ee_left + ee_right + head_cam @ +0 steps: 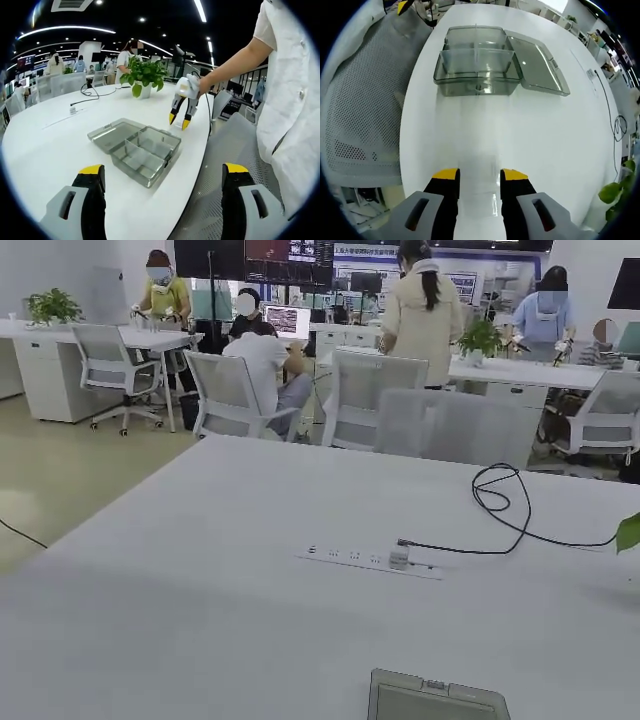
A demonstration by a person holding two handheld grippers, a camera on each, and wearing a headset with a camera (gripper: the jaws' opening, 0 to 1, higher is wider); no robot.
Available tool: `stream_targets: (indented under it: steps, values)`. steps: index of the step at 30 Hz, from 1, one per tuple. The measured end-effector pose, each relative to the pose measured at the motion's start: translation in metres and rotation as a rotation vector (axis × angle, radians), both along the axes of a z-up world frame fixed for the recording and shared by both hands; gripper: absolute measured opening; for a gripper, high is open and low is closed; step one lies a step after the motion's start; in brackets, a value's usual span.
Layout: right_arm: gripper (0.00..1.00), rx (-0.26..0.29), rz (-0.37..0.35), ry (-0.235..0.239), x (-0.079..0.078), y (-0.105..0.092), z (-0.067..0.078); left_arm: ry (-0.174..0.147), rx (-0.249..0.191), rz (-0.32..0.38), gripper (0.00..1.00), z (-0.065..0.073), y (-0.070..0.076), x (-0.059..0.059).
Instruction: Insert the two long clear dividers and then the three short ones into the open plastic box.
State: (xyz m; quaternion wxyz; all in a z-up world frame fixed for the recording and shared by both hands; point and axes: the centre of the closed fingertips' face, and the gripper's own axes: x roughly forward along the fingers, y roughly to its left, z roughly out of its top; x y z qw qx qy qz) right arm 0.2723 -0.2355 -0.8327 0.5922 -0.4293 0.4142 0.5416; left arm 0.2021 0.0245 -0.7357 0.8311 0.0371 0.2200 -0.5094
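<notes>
Clear plastic is hard to read against this white table [485, 130], but the open box [475, 85] is plain enough. It sits close to the table edge that runs along the mesh chair [365, 100], with its lid [535, 60] folded flat on the side away from that edge. A pale line crosses the inside of the box and may be one long divider already seated, though I cannot be sure through the glare. My right gripper [479, 174] hovers over the same edge, well apart from the box. Its jaws are drawn narrow with a gap between them, and I can see nothing clamped. A faint glassy patch [479, 196] on the table just under them could be the loose dividers. My left gripper [163, 169] is held at that edge on the box's other side, jaws spread wide and empty. I judge the step in hand to be picking up a long divider, early in the task. The next move calls for lowering the right jaws onto a sheet's edge and closing gently so it does not skid. Then I would carry it upright to the box and line it up with the wall slots, with the left gripper coming in to steady the box.
</notes>
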Motion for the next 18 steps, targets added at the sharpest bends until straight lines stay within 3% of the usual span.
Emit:
stream_targets:
  steps: [9, 18]
  values:
    - [0.33, 0.094, -0.046, -0.065, 0.0, 0.018, 0.046, -0.004, -0.025, 0.014, 0.98, 0.013, -0.004, 0.007]
    - [0.33, 0.184, -0.043, -0.14, -0.003, 0.05, 0.096, 0.017, -0.111, 0.055, 0.93, 0.04, -0.017, 0.021]
